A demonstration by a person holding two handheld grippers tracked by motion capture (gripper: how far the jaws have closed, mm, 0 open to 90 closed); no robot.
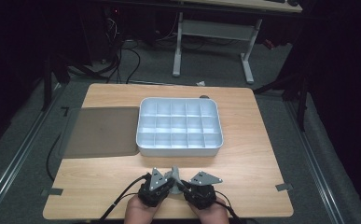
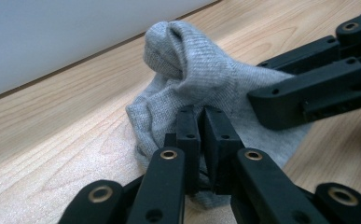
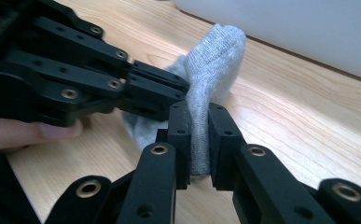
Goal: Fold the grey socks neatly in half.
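Near the table's front edge: a small grey knit sock (image 1: 173, 175) sits bunched on the wooden table (image 1: 257, 163), between the two grippers and just in front of the white compartment tray (image 1: 179, 150).
Sock, feel: judged light, soft and floppy; the ribbed knit should give grip, not slip, and nothing about it looks fragile.
Sock, shape now: crumpled, with one rounded end standing up (image 2: 173, 51) and the rest slumped on the wood.
Where to hold: a doubled fold or an end, since a single layer would probably stretch and sag.
Left gripper (image 2: 202, 122): jaws nearly together, clenched on a thin fold at the sock's near edge.
Right gripper (image 3: 199, 122): jaws narrowly parted by a thicker pinch of fabric, grasping the sock below its raised end.
Contact: the grippers almost touch each other over the cloth.
Tray: its compartments look empty.
Beside the tray: a flat dark lid (image 1: 101, 132) lies on the table's left.
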